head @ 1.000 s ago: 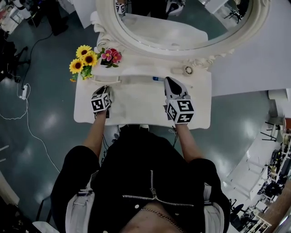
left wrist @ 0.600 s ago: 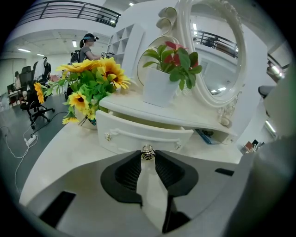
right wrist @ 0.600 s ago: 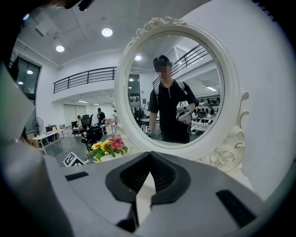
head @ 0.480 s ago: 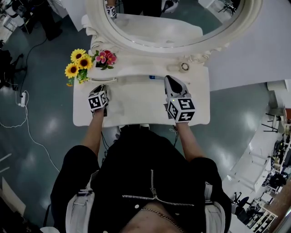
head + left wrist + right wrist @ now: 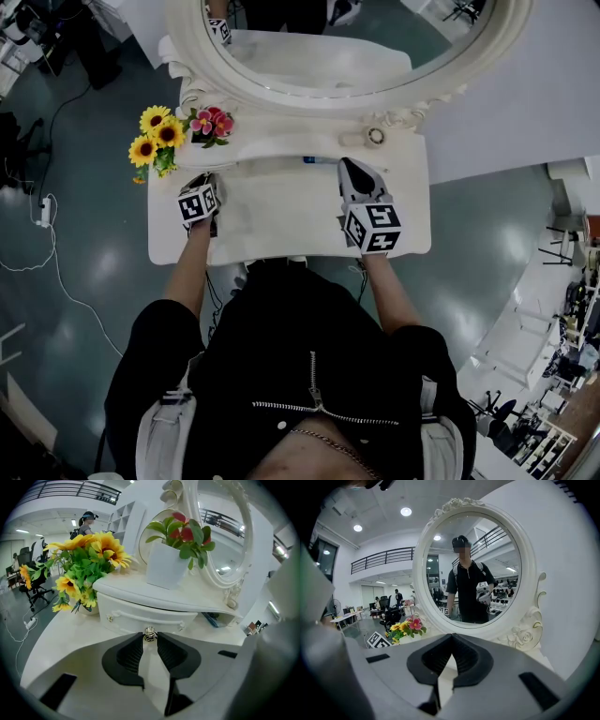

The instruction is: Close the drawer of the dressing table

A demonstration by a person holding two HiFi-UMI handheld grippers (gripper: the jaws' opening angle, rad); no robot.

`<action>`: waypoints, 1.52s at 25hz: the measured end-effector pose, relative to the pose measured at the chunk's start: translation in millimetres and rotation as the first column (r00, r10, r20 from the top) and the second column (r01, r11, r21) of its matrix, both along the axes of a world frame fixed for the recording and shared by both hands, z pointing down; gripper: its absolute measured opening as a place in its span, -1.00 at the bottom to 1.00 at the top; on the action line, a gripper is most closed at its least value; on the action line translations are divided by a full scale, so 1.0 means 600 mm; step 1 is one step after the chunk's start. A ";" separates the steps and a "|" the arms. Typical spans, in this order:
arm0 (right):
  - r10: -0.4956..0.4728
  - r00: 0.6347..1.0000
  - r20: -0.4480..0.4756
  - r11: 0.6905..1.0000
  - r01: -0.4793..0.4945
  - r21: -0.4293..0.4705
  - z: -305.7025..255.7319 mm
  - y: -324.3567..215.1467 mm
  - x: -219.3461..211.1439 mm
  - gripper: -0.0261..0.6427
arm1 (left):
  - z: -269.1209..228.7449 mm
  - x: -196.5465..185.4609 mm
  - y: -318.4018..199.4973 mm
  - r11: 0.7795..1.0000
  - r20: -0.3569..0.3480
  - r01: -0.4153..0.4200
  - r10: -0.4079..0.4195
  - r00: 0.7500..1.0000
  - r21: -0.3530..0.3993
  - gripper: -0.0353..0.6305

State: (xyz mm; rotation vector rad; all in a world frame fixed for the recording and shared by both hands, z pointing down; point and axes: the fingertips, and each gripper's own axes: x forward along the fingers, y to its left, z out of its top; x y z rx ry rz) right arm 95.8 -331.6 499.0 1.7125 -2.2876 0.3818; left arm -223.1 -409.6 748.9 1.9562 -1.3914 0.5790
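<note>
while left gripper (image 5: 150,640) pinches the drawer knob (image 5: 149,633), right gripper (image 5: 349,167) tilts down, closed

- A big open-plan office or lab hall, not a home: the white bench (image 5: 281,220) with its oval mirror (image 5: 319,66) stands alone on a polished grey-green floor (image 5: 103,187).
- Left of the bench, loose cables (image 5: 58,274) and a power strip (image 5: 42,211) lie on that floor.
- Beyond the bench's left end are black office chairs (image 5: 35,581), a white shelf unit (image 5: 124,522) and a standing person (image 5: 86,523).
- High behind the bench, a railed gallery (image 5: 379,557) runs under round ceiling lights (image 5: 406,511).
- Right of the bench stand crowded white desks (image 5: 525,352).
</note>
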 end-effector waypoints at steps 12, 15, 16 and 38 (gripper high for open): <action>0.000 1.000 -0.002 1.000 0.000 -0.007 0.005 0.006 0.004 -0.90 | -0.003 0.004 -0.030 1.000 0.000 -0.001 0.001 1.000 -0.008 -0.57; 0.003 1.000 -0.001 1.000 -0.003 -0.010 0.006 0.008 0.008 -0.90 | -0.002 0.005 -0.033 1.000 -0.004 0.001 -0.001 1.000 -0.020 -0.57; 0.004 1.000 0.000 1.000 -0.004 -0.010 0.006 0.008 0.010 -0.90 | -0.002 0.005 -0.033 1.000 -0.005 0.001 -0.001 1.000 -0.021 -0.57; -0.077 0.997 0.017 0.996 0.076 0.052 -0.008 -0.015 0.000 -0.91 | -0.142 0.009 0.020 0.981 0.074 -0.059 0.046 0.996 0.183 -0.78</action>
